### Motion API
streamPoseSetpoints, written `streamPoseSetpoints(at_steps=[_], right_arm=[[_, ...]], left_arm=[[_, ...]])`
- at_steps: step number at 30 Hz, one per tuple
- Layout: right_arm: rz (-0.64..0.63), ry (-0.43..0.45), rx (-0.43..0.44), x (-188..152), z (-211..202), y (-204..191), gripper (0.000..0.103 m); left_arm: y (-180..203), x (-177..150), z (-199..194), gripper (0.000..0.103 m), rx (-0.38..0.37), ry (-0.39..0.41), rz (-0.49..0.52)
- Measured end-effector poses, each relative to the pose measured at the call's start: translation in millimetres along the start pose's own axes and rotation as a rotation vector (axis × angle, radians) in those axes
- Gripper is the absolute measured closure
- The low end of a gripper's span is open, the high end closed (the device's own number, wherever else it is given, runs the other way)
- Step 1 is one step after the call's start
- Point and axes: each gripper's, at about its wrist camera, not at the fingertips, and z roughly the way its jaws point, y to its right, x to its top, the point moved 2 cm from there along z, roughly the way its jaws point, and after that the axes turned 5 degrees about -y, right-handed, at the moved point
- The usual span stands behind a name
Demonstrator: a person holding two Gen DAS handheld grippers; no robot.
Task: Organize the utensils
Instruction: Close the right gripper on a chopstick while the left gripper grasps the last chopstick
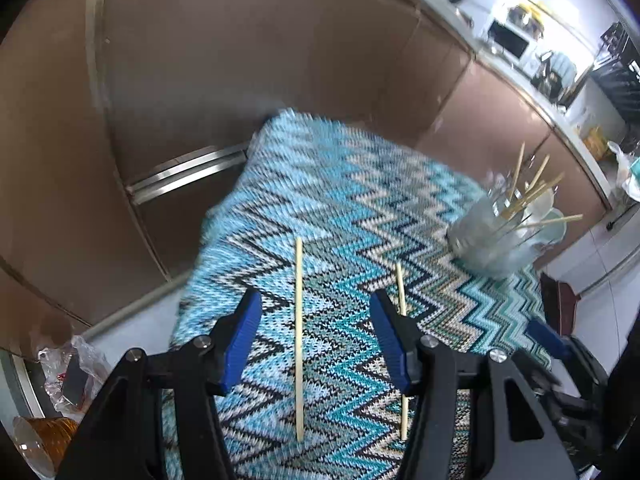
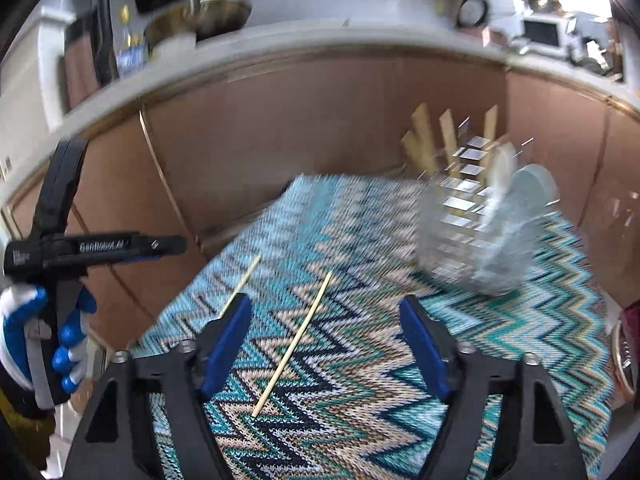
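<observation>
Both wrist views tilt down, close over zigzag cloth (image 1: 340, 184); share 2 chopsticks (image 2: 294, 344), glass holder (image 1: 492, 240).

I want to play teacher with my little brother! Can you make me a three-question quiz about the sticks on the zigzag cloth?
1. How many chopsticks lie loose on the cloth?
2. True or false: the left gripper is squeezing a chopstick.
3. What holds the other chopsticks: A a clear jar, B a drawer, C a plate?

Key
1. Two: the left chopstick and the right chopstick, on the cloth.
2. False; it is open.
3. A, the clear jar.
</observation>
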Motion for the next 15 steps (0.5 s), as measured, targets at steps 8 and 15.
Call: streamPoseSetpoints(at_steps=[8,15], right_arm=[[0.076,-0.246,0.156,22.8,87.0,4.2,0.071],[0.116,-0.37,0.142,42.7,128.9,9.7,0.078]], left_arm=[[-12.3,25.6,59.1,0.062,-0.029,-0.179,-0.023],[-4.6,36.0,85.4,0.072,-0.016,-0.267,0.004]])
